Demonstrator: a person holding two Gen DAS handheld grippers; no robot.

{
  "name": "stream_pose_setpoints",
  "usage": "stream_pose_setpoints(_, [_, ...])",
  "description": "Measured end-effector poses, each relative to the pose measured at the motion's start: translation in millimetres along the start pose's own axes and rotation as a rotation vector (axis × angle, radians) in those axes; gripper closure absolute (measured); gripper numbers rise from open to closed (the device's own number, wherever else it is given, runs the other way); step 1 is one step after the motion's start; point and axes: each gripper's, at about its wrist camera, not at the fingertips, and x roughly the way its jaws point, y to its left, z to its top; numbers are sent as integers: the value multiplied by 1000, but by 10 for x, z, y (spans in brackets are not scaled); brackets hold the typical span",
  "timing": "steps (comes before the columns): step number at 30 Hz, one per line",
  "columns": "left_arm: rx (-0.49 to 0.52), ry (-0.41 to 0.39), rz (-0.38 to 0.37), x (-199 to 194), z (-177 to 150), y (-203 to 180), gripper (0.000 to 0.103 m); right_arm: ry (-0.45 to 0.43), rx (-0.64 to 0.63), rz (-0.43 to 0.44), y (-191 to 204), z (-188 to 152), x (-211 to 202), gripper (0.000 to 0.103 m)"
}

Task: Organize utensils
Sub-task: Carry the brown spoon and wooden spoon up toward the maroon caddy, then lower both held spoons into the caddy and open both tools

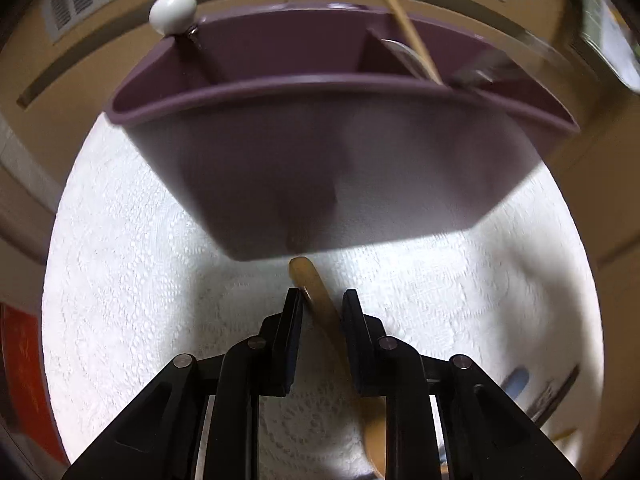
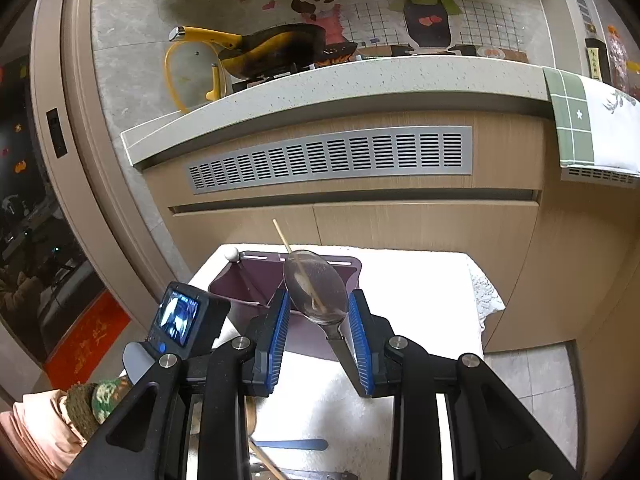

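A purple divided utensil holder [image 1: 320,168] stands on the white lace cloth [image 1: 140,280]; it also shows in the right wrist view [image 2: 240,284]. A chopstick [image 1: 400,12] and a metal utensil lean in its right compartment. My left gripper [image 1: 322,300] is open low over the cloth, with a wooden utensil handle [image 1: 316,284] lying between its fingers, touching the left pad. My right gripper [image 2: 320,312] holds a metal spoon [image 2: 316,286] by its handle against the right pad, bowl up, above the holder. A chopstick [image 2: 286,242] sticks out of the holder behind it.
A white knob [image 1: 173,11] is at the holder's left corner. A blue-handled utensil [image 2: 292,445] and more utensils [image 2: 304,474] lie on the cloth near me. The kitchen counter [image 2: 320,80] with a pan and the cabinet stand behind the table.
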Motion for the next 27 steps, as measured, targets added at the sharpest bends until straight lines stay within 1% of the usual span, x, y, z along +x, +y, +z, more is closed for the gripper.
stream_pose_setpoints(3, [-2, -30, -44, -110, -170, 17, 89, 3, -1, 5, 23, -17, -11, 75])
stream_pose_setpoints(5, [-6, -63, -69, -230, -279, 32, 89, 4, 2, 12, 35, -23, -17, 75])
stream_pose_setpoints(10, [-13, -192, -115, -674, -522, 92, 90, 12, -8, 21, 97, -42, -8, 75])
stream_pose_setpoints(13, [-32, -236, -146, -880, -568, 100, 91, 25, -14, 22, 141, -68, 16, 75])
stream_pose_setpoints(16, [-52, -277, -173, -1064, -570, 203, 91, 32, -16, 26, 167, -92, 20, 75])
stream_pose_setpoints(23, [-59, -356, -205, -1283, -546, 344, 91, 26, -21, 41, 215, -82, -42, 75])
stream_pose_setpoints(27, [-58, -380, -219, -1354, -500, 343, 91, 21, -29, 47, 233, -75, -69, 75])
